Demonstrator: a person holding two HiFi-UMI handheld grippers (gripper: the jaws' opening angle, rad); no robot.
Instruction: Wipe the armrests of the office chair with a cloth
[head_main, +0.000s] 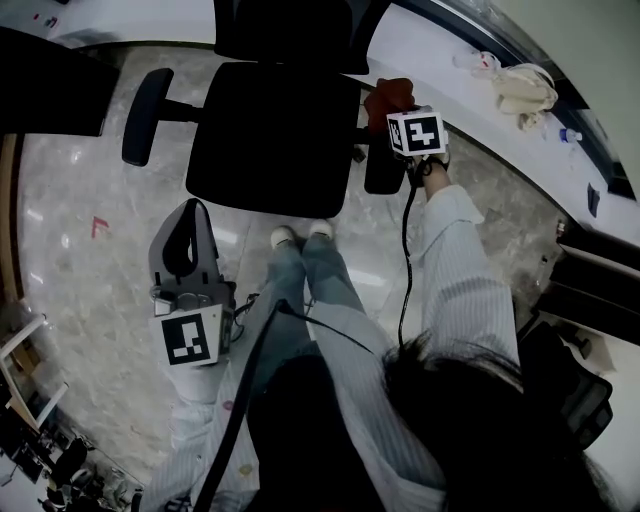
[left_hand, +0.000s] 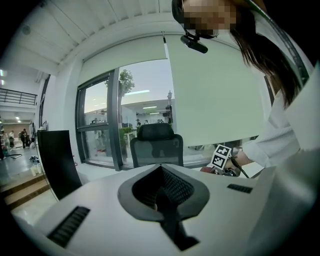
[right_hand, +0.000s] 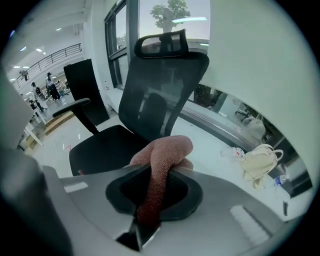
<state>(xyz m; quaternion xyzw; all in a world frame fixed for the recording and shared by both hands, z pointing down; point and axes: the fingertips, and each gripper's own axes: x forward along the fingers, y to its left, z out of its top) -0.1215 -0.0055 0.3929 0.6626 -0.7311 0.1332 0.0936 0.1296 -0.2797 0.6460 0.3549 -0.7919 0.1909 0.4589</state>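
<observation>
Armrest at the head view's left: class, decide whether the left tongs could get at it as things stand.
Probably yes: the left tongs hang shut and empty over the floor, nothing standing between them and that armrest.

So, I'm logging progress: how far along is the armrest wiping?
Done: nothing confirmable; a wiped surface wouldn't show here. In hand: right tongs shut on the reddish cloth at the armrest on the person's right. Left: the other armrest, nothing touching it; left tongs shut, empty, held away.
</observation>
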